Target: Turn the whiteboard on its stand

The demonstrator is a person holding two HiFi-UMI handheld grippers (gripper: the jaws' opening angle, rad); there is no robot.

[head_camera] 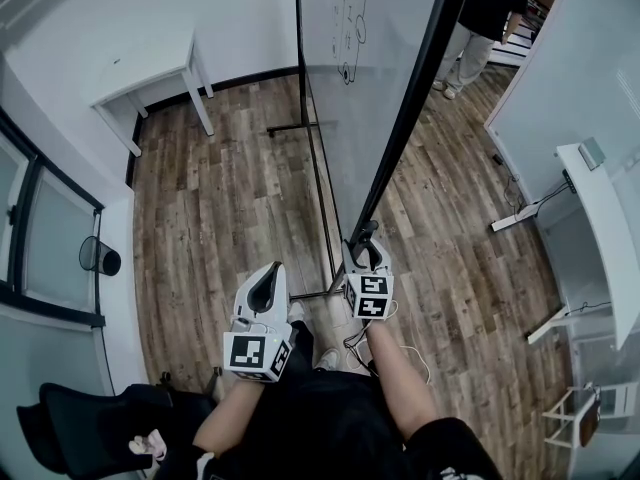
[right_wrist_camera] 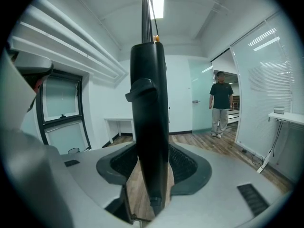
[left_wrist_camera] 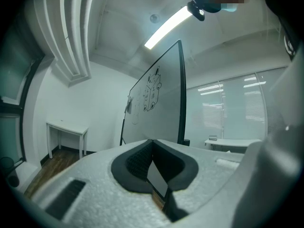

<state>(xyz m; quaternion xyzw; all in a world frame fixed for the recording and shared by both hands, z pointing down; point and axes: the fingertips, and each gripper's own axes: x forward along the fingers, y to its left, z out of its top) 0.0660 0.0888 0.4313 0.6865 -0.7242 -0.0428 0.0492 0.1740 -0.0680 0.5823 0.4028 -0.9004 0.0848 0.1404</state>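
The whiteboard (head_camera: 365,78) stands edge-on in front of me in the head view, with black marker drawings near its top. Its black frame (head_camera: 410,108) runs down to my right gripper (head_camera: 367,253). That gripper is shut on the frame's lower end. In the right gripper view the black frame (right_wrist_camera: 148,108) fills the space between the dark pads of the right gripper (right_wrist_camera: 149,148). My left gripper (head_camera: 265,283) hangs left of the board, apart from it, shut with nothing in it. In the left gripper view the whiteboard (left_wrist_camera: 156,106) rises beyond the left gripper (left_wrist_camera: 151,145).
The stand's floor bar (head_camera: 300,126) crosses the wood floor under the board. A white table (head_camera: 150,68) stands at the back left and a black bin (head_camera: 100,256) by the window. A person (head_camera: 480,18) stands in the doorway. A white desk (head_camera: 610,228) is on the right.
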